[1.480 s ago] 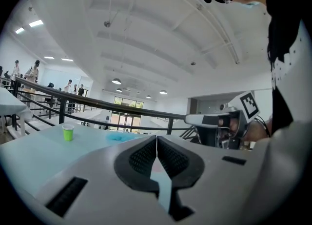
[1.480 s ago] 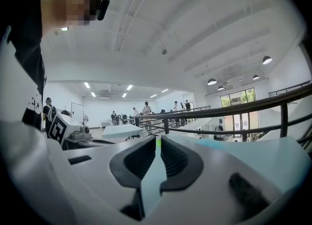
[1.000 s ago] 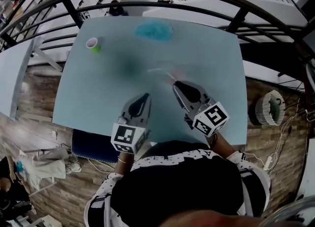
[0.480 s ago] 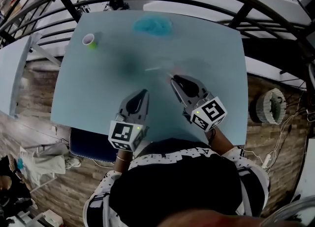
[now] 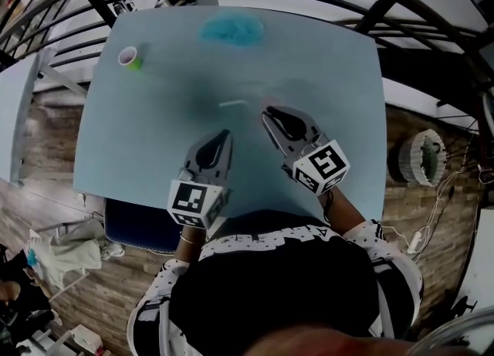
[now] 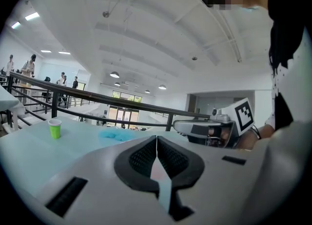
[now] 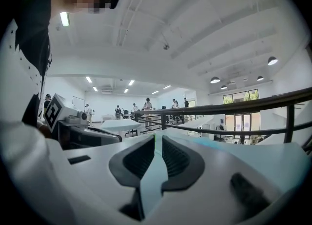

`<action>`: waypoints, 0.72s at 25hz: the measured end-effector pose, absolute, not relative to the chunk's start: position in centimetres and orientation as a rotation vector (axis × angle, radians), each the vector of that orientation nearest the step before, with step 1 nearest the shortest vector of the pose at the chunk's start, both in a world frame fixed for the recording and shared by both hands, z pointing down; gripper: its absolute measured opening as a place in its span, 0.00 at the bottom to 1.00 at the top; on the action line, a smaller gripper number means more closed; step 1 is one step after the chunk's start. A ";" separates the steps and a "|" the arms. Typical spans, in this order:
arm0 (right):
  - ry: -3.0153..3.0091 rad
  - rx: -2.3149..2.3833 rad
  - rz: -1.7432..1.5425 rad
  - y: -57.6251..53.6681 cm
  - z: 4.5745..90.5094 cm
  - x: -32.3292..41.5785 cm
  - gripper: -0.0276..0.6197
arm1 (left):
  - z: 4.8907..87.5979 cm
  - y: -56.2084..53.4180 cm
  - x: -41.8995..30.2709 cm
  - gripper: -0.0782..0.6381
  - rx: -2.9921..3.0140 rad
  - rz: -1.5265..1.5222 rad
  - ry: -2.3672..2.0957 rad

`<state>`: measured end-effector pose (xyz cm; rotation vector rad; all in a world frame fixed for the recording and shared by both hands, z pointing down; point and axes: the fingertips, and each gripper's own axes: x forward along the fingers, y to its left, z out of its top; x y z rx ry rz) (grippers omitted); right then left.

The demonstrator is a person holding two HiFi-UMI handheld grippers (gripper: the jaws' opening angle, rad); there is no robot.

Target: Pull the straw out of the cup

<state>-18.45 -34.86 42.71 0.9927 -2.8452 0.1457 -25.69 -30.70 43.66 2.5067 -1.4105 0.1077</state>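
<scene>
Straw (image 5: 231, 103): flat on table (image 5: 147, 146), long axis left-right, well apart from cup (image 5: 127, 57), just ahead-left of right gripper (image 5: 267, 112), the nearer. Right jaws parted a slit, empty. Left gripper (image 5: 225, 135) closed, empty.

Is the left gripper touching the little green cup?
Apart. The head view shows the green cup at the far left corner of the table and the left gripper near the person, bare table between them.
</scene>
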 end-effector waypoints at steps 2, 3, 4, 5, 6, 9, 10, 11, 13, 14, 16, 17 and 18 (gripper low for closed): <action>-2.837 0.994 0.134 -35.2 42.8 -18.3 0.09 | 43.9 -30.9 -25.5 0.13 2.507 0.117 -1.403; -2.833 0.993 0.135 -35.3 43.0 -18.2 0.09 | 44.0 -31.0 -25.3 0.13 2.507 0.122 -1.398; -2.830 0.992 0.138 -35.5 43.1 -18.1 0.09 | 44.1 -31.1 -25.2 0.13 2.506 0.127 -1.394; -2.828 0.991 0.140 -35.8 43.3 -18.1 0.10 | 44.2 -31.2 -25.0 0.13 2.506 0.129 -1.391; -2.825 0.989 0.138 -36.0 43.5 -18.1 0.10 | 44.2 -31.4 -24.9 0.13 2.505 0.130 -1.388; -2.800 0.972 0.126 -36.3 44.2 -18.6 0.17 | 44.4 -31.6 -24.9 0.13 2.502 0.133 -1.381; -2.792 0.963 0.124 -36.3 44.4 -18.8 0.18 | 44.5 -31.6 -24.9 0.13 2.502 0.136 -1.380; -2.785 0.956 0.123 -36.2 44.6 -19.0 0.18 | 44.5 -31.6 -25.0 0.13 2.501 0.139 -1.380; -2.770 0.949 0.113 -36.3 44.9 -19.2 0.18 | 44.5 -31.6 -25.1 0.13 2.499 0.141 -1.381; -2.762 0.948 0.105 -36.4 45.0 -19.3 0.18 | 44.5 -31.7 -25.2 0.13 2.498 0.141 -1.382; -2.751 0.942 0.097 -36.7 45.4 -19.4 0.18 | 44.7 -31.9 -25.2 0.13 2.497 0.143 -1.382; -2.747 0.938 0.097 -36.9 45.6 -19.5 0.18 | 44.7 -32.0 -25.3 0.13 2.496 0.146 -1.381; -2.742 0.933 0.098 -37.0 45.9 -19.6 0.18 | 44.8 -32.1 -25.3 0.13 2.494 0.149 -1.381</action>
